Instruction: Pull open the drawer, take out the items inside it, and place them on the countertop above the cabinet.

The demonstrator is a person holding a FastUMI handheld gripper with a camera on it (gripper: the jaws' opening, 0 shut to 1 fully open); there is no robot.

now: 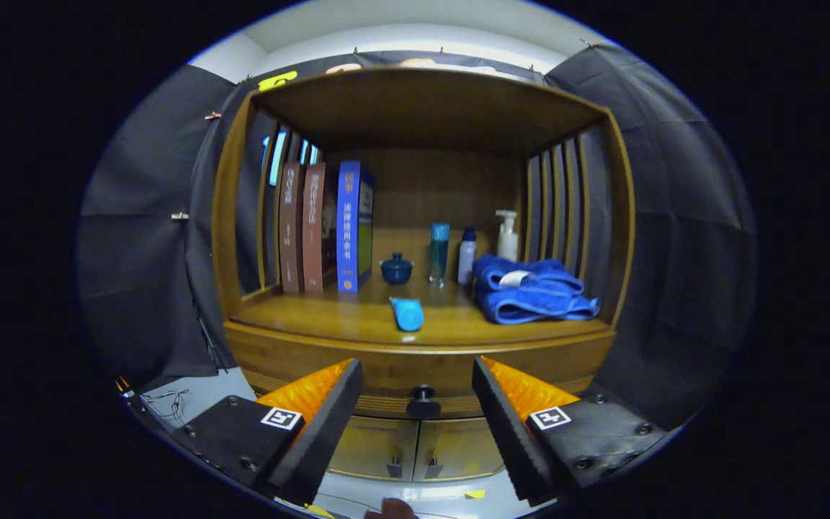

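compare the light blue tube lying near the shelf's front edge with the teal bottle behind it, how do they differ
The light blue tube lies on its side near the front edge; the tall teal bottle stands upright further back. The tube is opaque light blue, the bottle darker and see-through looking. Both rest on the wooden countertop, beyond the open gripper, whose fingers flank the black drawer knob.

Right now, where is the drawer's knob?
In the gripper view, the dark drawer knob sits just ahead of the open gripper, centred in the gap, on the drawer front under the countertop.
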